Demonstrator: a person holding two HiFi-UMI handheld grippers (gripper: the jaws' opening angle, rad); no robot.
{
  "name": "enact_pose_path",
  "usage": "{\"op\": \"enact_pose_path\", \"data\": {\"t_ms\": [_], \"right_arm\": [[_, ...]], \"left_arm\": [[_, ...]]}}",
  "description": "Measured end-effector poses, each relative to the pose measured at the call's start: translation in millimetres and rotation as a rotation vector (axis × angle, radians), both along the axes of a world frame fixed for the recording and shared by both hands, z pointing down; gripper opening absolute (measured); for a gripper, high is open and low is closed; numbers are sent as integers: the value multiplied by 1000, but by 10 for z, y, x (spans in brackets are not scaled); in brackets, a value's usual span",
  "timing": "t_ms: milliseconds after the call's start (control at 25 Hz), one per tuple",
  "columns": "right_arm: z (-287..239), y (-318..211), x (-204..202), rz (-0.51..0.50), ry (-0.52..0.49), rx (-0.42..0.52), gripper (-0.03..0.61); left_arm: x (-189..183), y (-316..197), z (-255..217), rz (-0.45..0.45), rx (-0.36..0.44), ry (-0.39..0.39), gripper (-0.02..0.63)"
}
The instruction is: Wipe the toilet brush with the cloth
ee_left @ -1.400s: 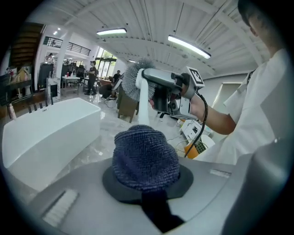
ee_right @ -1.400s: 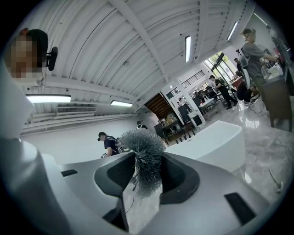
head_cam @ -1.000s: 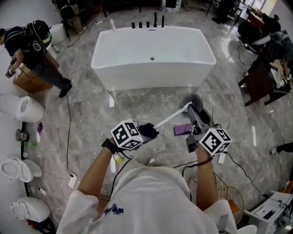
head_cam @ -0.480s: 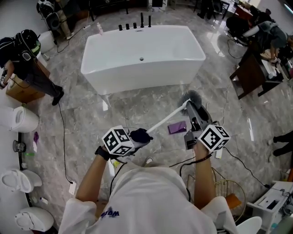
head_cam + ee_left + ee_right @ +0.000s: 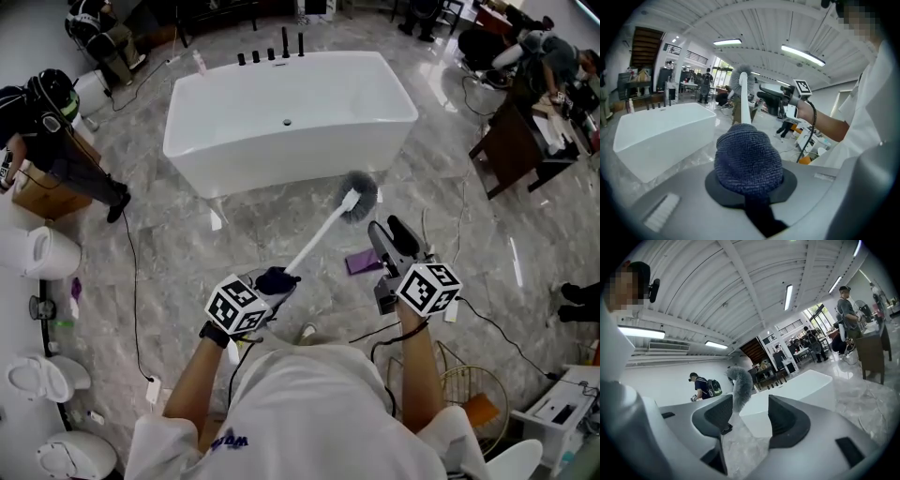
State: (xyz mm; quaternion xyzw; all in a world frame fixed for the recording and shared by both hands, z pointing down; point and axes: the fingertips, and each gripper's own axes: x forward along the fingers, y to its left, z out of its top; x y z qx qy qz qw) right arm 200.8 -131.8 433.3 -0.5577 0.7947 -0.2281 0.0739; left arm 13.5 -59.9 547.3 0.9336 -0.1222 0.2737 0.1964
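Left claw [image 5: 277, 280] clamps the toilet brush [image 5: 323, 232] by its dark grip, bristles slanting toward the bathtub [image 5: 281, 112]. Right claw [image 5: 391, 232], held near level, is opening with nothing in it. The purple cloth [image 5: 361, 262] lies on the floor before the bathtub.

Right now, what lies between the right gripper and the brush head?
Nothing. The right gripper view shows the right gripper, jaws opening and empty, the brush head beyond.

The purple cloth [image 5: 359, 262] lies partly hidden behind the right tongs [image 5: 384, 226].
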Motion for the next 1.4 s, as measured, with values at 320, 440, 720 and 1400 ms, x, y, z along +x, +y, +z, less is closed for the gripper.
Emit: {"op": "enact_pose_path", "data": {"t_ms": [320,440,720,1400], "right_arm": [[-58,292,-15,93,386,141,54],[-107,320,-150,99,444,177,4],[2,450,-326,63,451,163,3],[98,632,-545,37,452,119,3]], "left_arm": [[-225,-329,-208,-324,18,88,43],[-318,-472,-320,-422,53,121,43],[-479,-529,-578,-564,240,132,43],[-674,-393,-681,-566,362,145,44]]}}
